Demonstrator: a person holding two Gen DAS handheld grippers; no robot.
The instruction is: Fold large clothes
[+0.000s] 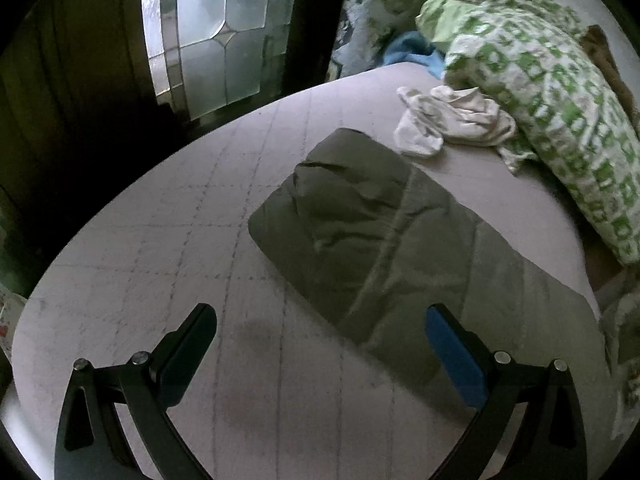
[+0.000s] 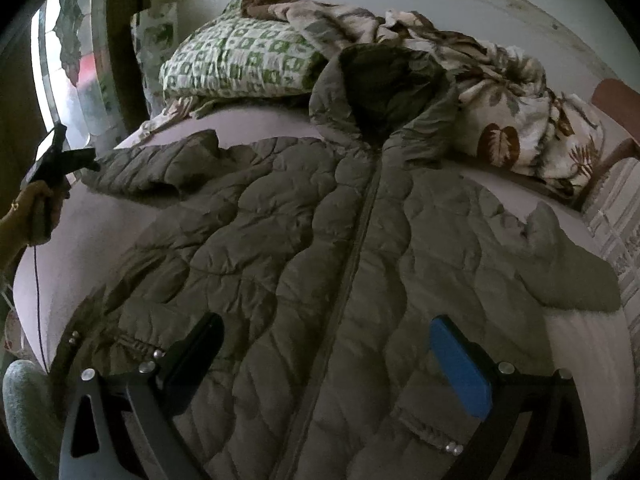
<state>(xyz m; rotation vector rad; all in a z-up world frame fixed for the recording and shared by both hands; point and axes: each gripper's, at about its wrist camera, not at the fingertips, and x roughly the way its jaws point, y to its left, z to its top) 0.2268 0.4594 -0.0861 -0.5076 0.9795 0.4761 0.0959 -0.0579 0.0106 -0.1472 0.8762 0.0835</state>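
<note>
Both claws gape empty: my left claw (image 1: 320, 344) faces the sleeve (image 1: 384, 248) running far-left to near-right, my right claw (image 2: 326, 354) over the jacket (image 2: 320, 240) hem.

A green-and-white checked pillow (image 1: 552, 92) lies at the far right of the mattress (image 1: 160, 248), with white socks (image 1: 448, 120) just beside it; a leaf-print blanket (image 2: 500, 112) sits bunched beyond.

Jacket (image 2: 320, 240) spread on bed (image 2: 256, 124) — pillow (image 2: 240, 64) behind-left; blanket (image 2: 500, 92) behind-right
</note>
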